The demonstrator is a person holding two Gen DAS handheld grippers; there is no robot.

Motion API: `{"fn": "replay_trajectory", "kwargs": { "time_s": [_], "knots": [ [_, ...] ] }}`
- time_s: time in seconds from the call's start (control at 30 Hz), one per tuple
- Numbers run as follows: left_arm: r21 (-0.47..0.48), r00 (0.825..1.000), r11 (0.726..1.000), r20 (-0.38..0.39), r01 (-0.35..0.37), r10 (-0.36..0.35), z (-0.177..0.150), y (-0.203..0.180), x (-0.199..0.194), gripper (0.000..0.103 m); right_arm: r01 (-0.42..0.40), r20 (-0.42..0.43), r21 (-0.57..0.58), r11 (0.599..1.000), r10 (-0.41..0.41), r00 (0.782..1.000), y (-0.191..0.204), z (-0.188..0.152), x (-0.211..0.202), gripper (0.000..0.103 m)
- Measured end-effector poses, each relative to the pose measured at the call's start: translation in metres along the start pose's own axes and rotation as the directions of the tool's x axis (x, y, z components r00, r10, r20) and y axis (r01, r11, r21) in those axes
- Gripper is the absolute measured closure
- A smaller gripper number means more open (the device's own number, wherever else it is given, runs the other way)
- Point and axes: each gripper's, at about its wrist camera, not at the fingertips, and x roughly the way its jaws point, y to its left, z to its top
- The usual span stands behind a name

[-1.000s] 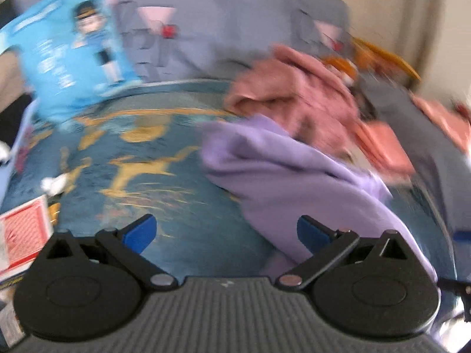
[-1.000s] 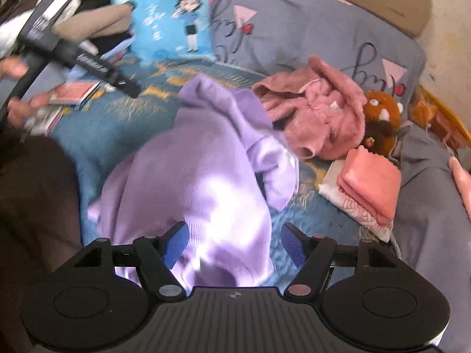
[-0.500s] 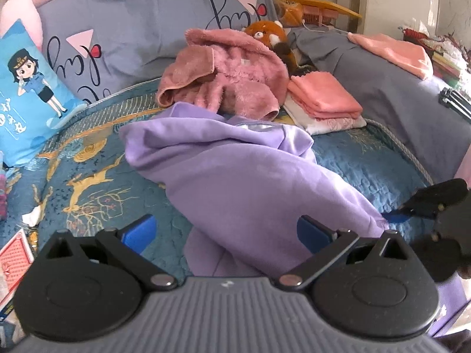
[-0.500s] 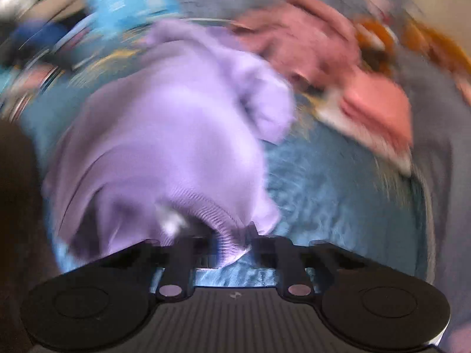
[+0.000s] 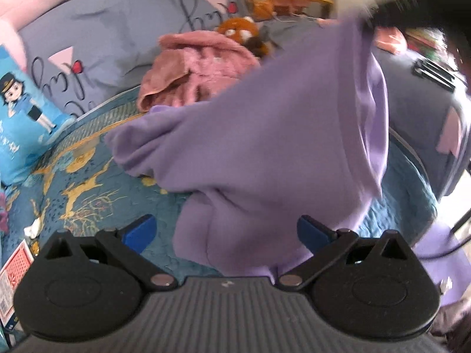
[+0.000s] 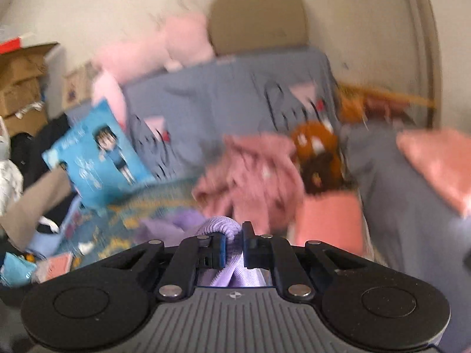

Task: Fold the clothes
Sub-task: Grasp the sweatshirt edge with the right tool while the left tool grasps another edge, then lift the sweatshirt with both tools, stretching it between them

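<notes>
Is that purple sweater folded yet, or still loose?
Still loose. The purple sweater hangs unfolded, one ribbed edge pinched in the right gripper and lifted, its lower part bunched on the blue bedspread. The left gripper is open.

A blue cartoon cushion (image 5: 20,108) leans on the grey pillow (image 5: 123,35) — an orange plush toy (image 5: 241,31) sits farther right.

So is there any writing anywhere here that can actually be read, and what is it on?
Grey pillow: black cursive script beside pink triangles and a small red heart; I cannot read it as a word.
Blue cushion: white characters beside the cartoon figure, too small to read.
Red box: print too small to read.
Purple sweater: no text showing.
The right wrist view is too blurred to read anything.
</notes>
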Motion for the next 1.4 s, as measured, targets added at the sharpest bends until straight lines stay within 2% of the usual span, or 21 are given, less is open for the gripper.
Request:
{"fn": "replay_trajectory", "kwargs": {
  "time_s": [0.1,0.17,0.27,0.33,0.37,0.43,0.47,0.57,0.63,0.67,0.7,0.73,0.8,0.9,1.0,1.1,1.17,1.27,1.33,1.4],
  "knots": [
    [0.024,0.999,0.999,0.042,-0.021,0.020,-0.002,-0.009,-0.003,0.000,-0.041,0.023,-0.035,0.999,0.042,0.999,0.015,0.019,-0.002,0.093],
    [0.040,0.995,0.998,0.097,-0.041,0.036,-0.002,-0.014,-0.007,0.000,-0.059,0.026,-0.059,0.997,0.060,0.998,0.026,0.024,-0.001,0.093],
    [0.093,0.986,0.995,0.166,-0.038,0.022,-0.004,-0.019,-0.012,0.000,-0.070,0.029,-0.089,0.994,0.073,0.997,0.037,0.026,0.001,0.093],
    [0.154,0.983,0.988,0.181,0.001,-0.029,-0.007,-0.024,-0.014,0.000,-0.072,0.026,-0.100,0.992,0.075,0.997,0.040,0.026,0.002,0.093],
    [0.179,0.979,0.982,0.187,0.052,-0.086,-0.009,-0.026,-0.018,0.000,-0.076,0.022,-0.096,0.992,0.078,0.997,0.039,0.025,0.003,0.093],
    [0.230,0.961,0.962,0.195,0.150,-0.197,-0.012,-0.028,-0.025,0.000,-0.081,0.013,-0.090,0.993,0.082,0.997,0.039,0.023,0.003,0.093],
    [0.251,0.955,0.954,0.202,0.164,-0.217,-0.013,-0.030,-0.027,0.000,-0.082,0.010,-0.091,0.992,0.084,0.996,0.039,0.022,0.002,0.093],
    [0.284,0.967,0.951,0.182,0.121,-0.177,-0.010,-0.039,-0.016,0.003,-0.085,0.010,-0.092,0.992,0.086,0.996,0.040,0.020,0.000,0.093],
    [0.283,0.976,0.953,0.156,0.104,-0.153,-0.006,-0.043,-0.005,0.017,-0.087,0.010,-0.084,0.993,0.088,0.996,0.039,0.020,0.000,0.093],
    [0.272,0.978,0.956,0.137,0.113,-0.155,-0.003,-0.044,0.002,0.022,-0.087,0.009,-0.080,0.993,0.088,0.996,0.038,0.020,0.000,0.093],
    [0.259,0.980,0.958,0.120,0.126,-0.161,-0.001,-0.044,0.009,0.035,-0.085,0.007,-0.078,0.993,0.086,0.996,0.037,0.019,0.000,0.093],
    [0.249,0.981,0.959,0.102,0.134,-0.164,0.000,-0.044,0.016,0.056,-0.083,0.006,-0.075,0.994,0.084,0.996,0.036,0.019,0.000,0.093],
    [0.226,0.984,0.965,0.083,0.134,-0.156,0.002,-0.042,0.024,0.078,-0.078,0.004,-0.074,0.994,0.078,0.997,0.034,0.017,0.000,0.093],
    [0.176,0.981,0.975,0.117,0.132,-0.154,0.001,-0.035,0.020,0.094,-0.064,0.008,-0.076,0.995,0.065,0.998,0.032,0.013,0.000,0.093],
    [0.084,0.978,0.991,0.175,0.105,-0.118,0.000,-0.017,0.010,0.097,-0.060,0.011,-0.050,0.997,0.060,0.998,0.027,0.009,0.000,0.092],
    [-0.076,0.964,0.992,0.254,0.097,-0.075,0.003,0.015,-0.008,0.097,-0.068,0.016,-0.031,0.997,0.069,0.998,0.026,0.007,-0.001,0.092],
    [-0.189,0.953,0.980,0.302,0.059,0.001,0.011,0.044,-0.022,0.097,-0.074,0.019,-0.019,0.997,0.074,0.997,0.025,0.005,-0.002,0.092],
    [-0.363,0.928,0.932,0.354,0.022,0.116,0.022,0.095,-0.041,0.097,-0.095,0.034,-0.023,0.995,0.096,0.995,0.029,0.006,-0.005,0.093],
    [-0.397,0.914,0.918,0.374,0.004,0.158,0.034,0.122,-0.054,0.097,-0.107,0.065,-0.053,0.993,0.110,0.992,0.039,0.013,-0.008,0.093],
    [-0.387,0.906,0.921,0.377,-0.035,0.192,0.046,0.135,-0.063,0.097,-0.112,0.104,-0.088,0.990,0.121,0.987,0.049,0.023,-0.011,0.093]
  ]
}}
